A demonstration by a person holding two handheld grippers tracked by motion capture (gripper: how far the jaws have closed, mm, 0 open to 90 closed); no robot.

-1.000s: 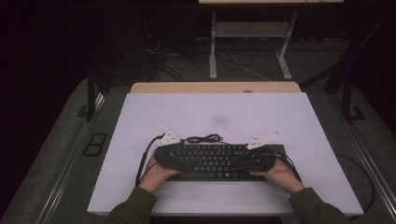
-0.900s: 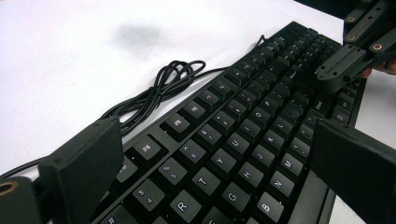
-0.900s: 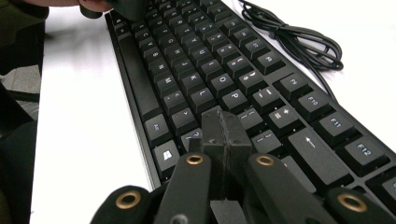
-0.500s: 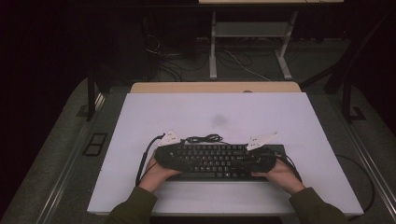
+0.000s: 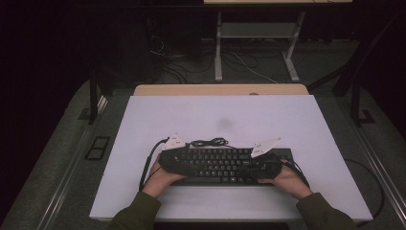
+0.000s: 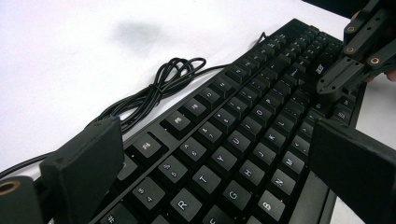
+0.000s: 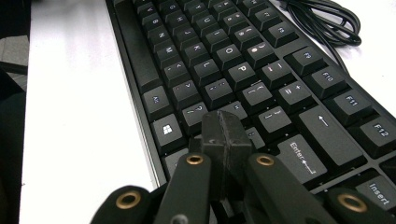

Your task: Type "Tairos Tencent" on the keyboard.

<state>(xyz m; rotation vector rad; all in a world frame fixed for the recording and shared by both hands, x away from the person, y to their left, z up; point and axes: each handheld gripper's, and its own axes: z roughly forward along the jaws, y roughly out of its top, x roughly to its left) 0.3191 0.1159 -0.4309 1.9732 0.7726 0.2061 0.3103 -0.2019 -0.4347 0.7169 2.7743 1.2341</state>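
A black keyboard (image 5: 220,165) lies on the white table (image 5: 215,115) near its front edge, its cable coiled (image 5: 209,142) just behind it. My left gripper (image 5: 179,163) is over the keyboard's left part. In the left gripper view its jaws (image 6: 215,140) stand wide open, one over the back row of keys and one over the front edge, pressing on nothing I can see. My right gripper (image 5: 261,167) is over the right part. Its tips (image 7: 224,126) are shut together with nothing between them, resting on or just above the keys near the right shift. It also appears in the left gripper view (image 6: 336,84).
A faint dark smudge (image 5: 224,123) marks the table behind the keyboard. A wooden edge (image 5: 220,89) runs along the table's far side. Beyond it stand another table's metal legs (image 5: 218,48), with loose cables on the dark floor.
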